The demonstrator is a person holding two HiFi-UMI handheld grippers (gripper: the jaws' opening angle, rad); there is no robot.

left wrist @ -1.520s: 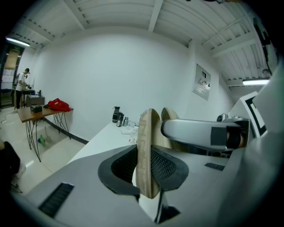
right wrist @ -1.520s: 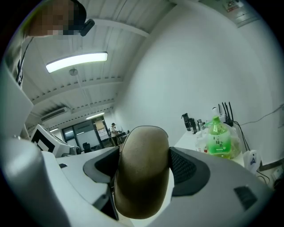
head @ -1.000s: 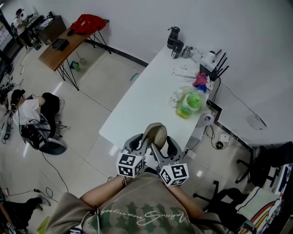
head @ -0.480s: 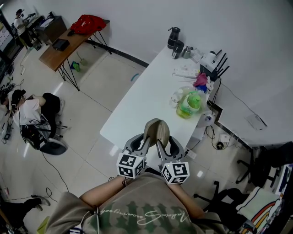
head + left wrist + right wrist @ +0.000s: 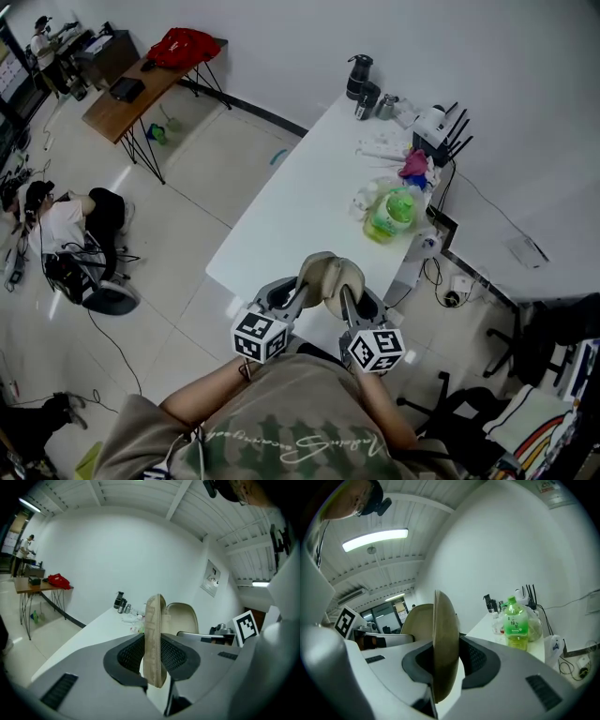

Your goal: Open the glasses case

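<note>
Head view: the case (image 5: 330,275) is held in the air over the near end of the white counter (image 5: 300,216), just in front of the person's chest. It is tan and stands partly open, its two shells spread apart at the top. The left claw (image 5: 302,289) has one shell and the right claw (image 5: 343,292) has the other, the two claws close side by side with their marker cubes toward the person.

Left gripper view: the left claw is clamped on the edge of one shell, which stands upright between the ribbed pads with both pads against it and its zip seam facing the camera. The other shell shows behind it to the right, tilted away.

Right gripper view: the second shell stands edge-on between the right claw's jaws, which are closing. Both pads already lie against its sides.

Further along the counter, well apart from the case, a green bottle (image 5: 392,214) stands beside clear bags. Beyond it are a white router (image 5: 433,127) with black aerials and a dark flask (image 5: 356,75) at the far end. A person (image 5: 66,225) sits on the floor at the left.
</note>
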